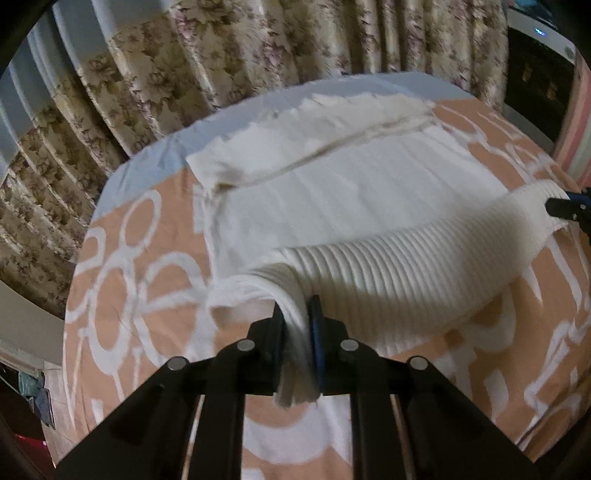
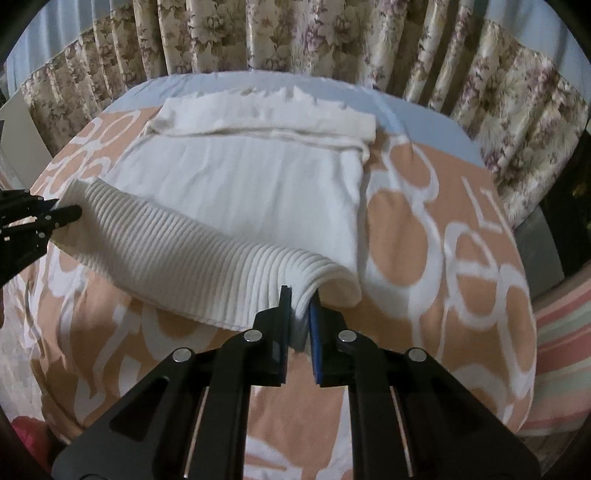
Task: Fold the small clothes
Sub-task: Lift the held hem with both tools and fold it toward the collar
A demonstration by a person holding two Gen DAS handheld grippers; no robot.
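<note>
Holding a white ribbed sweater by its hem

Both tongs are clamped on the sweater (image 2: 236, 177): left tongs (image 1: 297, 317) pinch one hem corner, right tongs (image 2: 300, 301) pinch the other. The ribbed hem arches up between them, and past it the body lies flat on the peach-and-white bedspread (image 2: 424, 236), with a folded band at the far end by the floral curtains (image 2: 295, 33).

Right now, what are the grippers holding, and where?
Both hold the white ribbed knit garment by its near hem: left gripper at one corner, right gripper at the other.

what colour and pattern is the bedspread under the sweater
Peach-orange with big white rings and shapes; the bedspread shows best in the right wrist view.
</note>
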